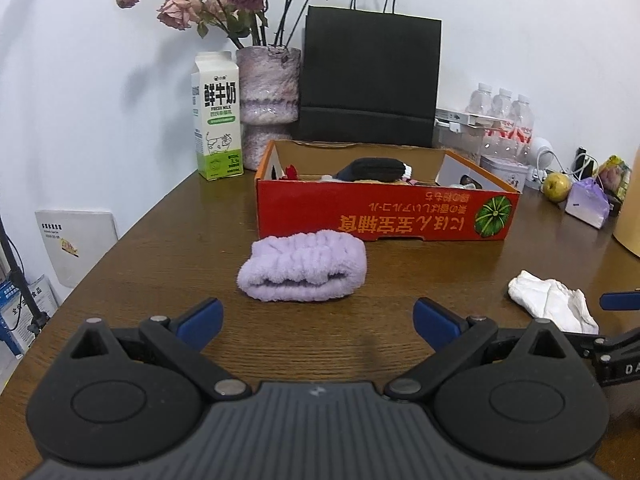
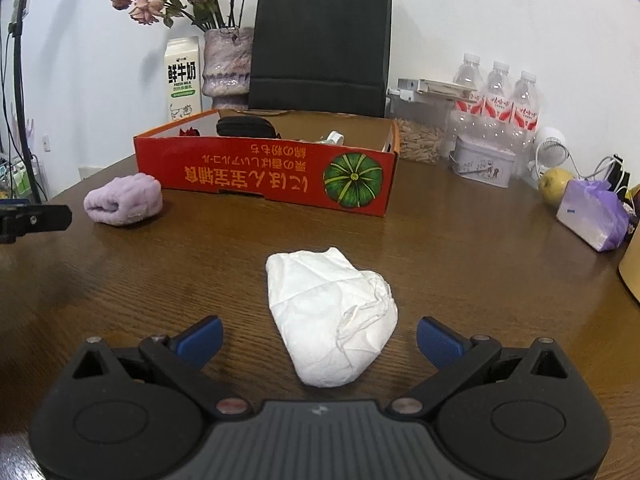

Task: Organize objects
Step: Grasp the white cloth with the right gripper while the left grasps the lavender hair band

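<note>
A rolled lilac towel (image 1: 303, 268) lies on the brown table just in front of my left gripper (image 1: 318, 322), which is open and holds nothing. Behind it stands a red cardboard box (image 1: 384, 208) with a black pouch (image 1: 374, 168) and other small items inside. A crumpled white cloth (image 2: 332, 316) lies between the open fingers of my right gripper (image 2: 320, 340), which is not closed on it. The same white cloth (image 1: 554, 304) shows at the right in the left wrist view, and the lilac towel (image 2: 124, 200) and the box (image 2: 272, 172) show in the right wrist view.
Along the back wall stand a milk carton (image 1: 218, 116), a vase of dried roses (image 1: 270, 96), a black paper bag (image 1: 370, 80), water bottles (image 2: 496, 96), a tin (image 2: 482, 164) and a jar of seeds (image 2: 420, 136). An apple (image 2: 554, 184) and a purple bag (image 2: 594, 216) sit at the right.
</note>
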The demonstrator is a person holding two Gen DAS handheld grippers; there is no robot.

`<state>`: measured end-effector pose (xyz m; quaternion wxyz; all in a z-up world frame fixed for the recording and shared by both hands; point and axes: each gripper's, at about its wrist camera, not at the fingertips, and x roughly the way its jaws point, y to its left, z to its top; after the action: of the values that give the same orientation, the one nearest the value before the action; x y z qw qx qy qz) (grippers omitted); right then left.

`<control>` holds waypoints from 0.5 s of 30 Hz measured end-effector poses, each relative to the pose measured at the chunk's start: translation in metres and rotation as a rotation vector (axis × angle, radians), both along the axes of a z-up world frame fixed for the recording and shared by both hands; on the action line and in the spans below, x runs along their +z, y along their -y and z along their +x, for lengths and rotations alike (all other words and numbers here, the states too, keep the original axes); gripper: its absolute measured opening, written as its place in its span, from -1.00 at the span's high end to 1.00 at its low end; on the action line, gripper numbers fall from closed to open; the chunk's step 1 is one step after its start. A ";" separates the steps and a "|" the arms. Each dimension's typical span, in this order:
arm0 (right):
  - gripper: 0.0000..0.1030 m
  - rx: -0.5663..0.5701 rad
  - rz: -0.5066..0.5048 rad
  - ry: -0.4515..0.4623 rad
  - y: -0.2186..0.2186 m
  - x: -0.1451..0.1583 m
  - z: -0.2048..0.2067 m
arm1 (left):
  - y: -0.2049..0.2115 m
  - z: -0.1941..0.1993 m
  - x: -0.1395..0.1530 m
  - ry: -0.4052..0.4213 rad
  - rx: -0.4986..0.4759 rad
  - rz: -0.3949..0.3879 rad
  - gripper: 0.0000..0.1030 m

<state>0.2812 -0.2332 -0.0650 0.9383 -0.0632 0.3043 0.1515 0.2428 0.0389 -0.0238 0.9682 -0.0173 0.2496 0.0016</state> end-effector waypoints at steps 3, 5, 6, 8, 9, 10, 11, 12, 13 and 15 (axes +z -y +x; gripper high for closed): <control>-1.00 -0.012 0.003 -0.035 0.001 -0.003 0.005 | -0.001 0.000 0.000 -0.004 -0.005 -0.009 -1.00; -1.00 -0.024 0.009 -0.060 0.003 -0.005 0.009 | -0.002 0.000 0.001 -0.004 -0.008 -0.016 -1.00; -1.00 -0.030 0.012 -0.071 0.004 -0.006 0.011 | -0.002 -0.001 0.001 -0.003 -0.010 -0.018 -1.00; -1.00 -0.037 0.025 -0.078 0.005 -0.007 0.016 | -0.001 -0.002 0.001 -0.001 -0.014 -0.021 -1.00; -1.00 -0.040 0.023 -0.078 0.004 -0.007 0.017 | -0.001 -0.002 0.001 -0.001 -0.016 -0.022 -1.00; -1.00 -0.041 0.023 -0.078 0.004 -0.007 0.020 | -0.001 -0.002 0.001 -0.001 -0.016 -0.023 -1.00; -1.00 -0.043 0.023 -0.079 0.003 -0.008 0.022 | -0.001 -0.003 0.001 -0.001 -0.017 -0.024 -1.00; -1.00 -0.047 0.023 -0.079 0.002 -0.008 0.025 | -0.001 -0.003 0.002 0.000 -0.018 -0.026 -1.00; -1.00 -0.052 0.023 -0.079 0.001 -0.008 0.028 | -0.001 -0.003 0.002 0.000 -0.019 -0.026 -1.00; -1.00 -0.055 0.022 -0.079 -0.002 -0.008 0.035 | -0.001 -0.003 0.002 0.000 -0.018 -0.025 -1.00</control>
<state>0.3163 -0.2310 -0.0730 0.9299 -0.0382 0.3412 0.1315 0.2400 0.0400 -0.0219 0.9678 -0.0274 0.2498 -0.0104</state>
